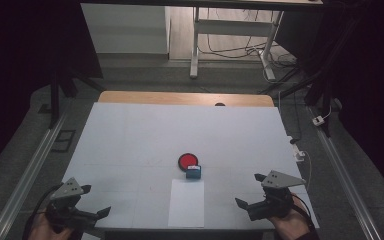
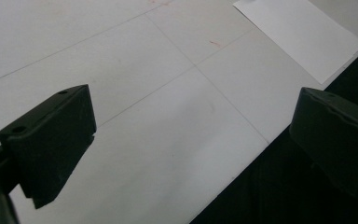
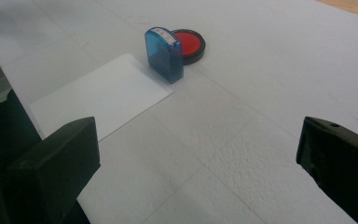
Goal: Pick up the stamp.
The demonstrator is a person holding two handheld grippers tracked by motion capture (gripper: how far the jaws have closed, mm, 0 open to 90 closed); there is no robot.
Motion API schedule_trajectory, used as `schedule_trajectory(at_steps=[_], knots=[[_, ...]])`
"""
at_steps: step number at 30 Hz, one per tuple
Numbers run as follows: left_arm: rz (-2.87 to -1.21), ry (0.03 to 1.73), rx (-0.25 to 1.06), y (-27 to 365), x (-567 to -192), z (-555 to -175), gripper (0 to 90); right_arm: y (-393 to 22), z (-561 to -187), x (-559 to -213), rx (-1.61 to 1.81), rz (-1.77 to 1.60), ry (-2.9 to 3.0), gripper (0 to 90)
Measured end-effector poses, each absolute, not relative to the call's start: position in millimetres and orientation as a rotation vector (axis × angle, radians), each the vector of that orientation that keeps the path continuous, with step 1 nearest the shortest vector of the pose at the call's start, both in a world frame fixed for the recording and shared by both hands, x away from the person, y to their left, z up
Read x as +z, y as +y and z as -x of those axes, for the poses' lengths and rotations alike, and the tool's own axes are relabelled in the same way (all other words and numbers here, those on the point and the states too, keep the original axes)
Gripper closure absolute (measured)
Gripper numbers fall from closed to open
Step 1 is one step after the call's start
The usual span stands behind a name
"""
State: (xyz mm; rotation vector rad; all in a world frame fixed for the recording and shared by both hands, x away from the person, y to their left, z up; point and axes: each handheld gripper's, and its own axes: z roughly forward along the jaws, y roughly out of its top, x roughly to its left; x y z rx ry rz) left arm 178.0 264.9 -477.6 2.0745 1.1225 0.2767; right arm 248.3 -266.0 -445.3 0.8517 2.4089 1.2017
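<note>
At frame centre on the white worktop [image 1: 130, 140], a blue stamp [image 1: 193, 172] touches a red ink pad [image 1: 187, 160], above a paper sheet [image 1: 186, 204]. The left hand-held gripper [image 1: 96, 201] sits lower left, the right hand-held gripper [image 1: 250, 190] lower right, both spread wide.

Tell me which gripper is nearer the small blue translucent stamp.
Right. The right gripper sits off the blue stamp's right, toward the near edge; the left gripper is farther away, at the near left corner.

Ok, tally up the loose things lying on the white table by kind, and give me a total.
Blue stamp: 1
Red ink pad: 1
Sheet of white paper: 1
Total: 3
</note>
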Motion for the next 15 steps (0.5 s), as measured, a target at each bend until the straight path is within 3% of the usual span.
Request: schedule_trajectory(at_steps=[15], knots=[[-2.071, 1.102, 0.298, 265, -478, -175, 1.0, -249, -259, -447, 1.227, -0.853, 2.468, 0.0]])
